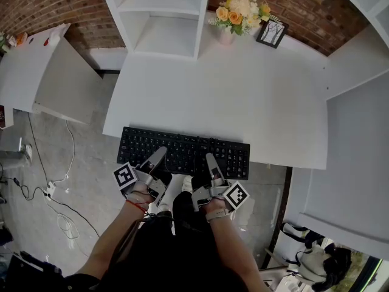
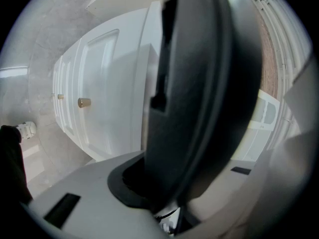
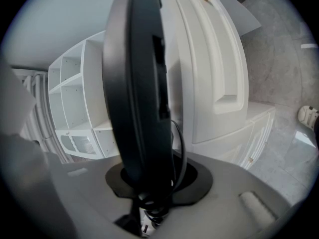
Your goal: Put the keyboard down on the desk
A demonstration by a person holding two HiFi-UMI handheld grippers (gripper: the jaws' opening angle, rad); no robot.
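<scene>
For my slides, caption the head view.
The left gripper and right gripper grip a black keyboard at the white desk's front edge.

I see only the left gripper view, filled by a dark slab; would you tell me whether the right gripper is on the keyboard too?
Observer: Yes. The right gripper grips the keyboard's near edge, beside the left gripper.
Operator: Thank you. Where is the keyboard relative to the desk?
Observer: It straddles the desk's front edge: far side over the desk, near side out over the floor.
Operator: Is anything on the desk in its way?
Observer: No. Only flowers and a frame stand there, at the back by the wall.
</scene>
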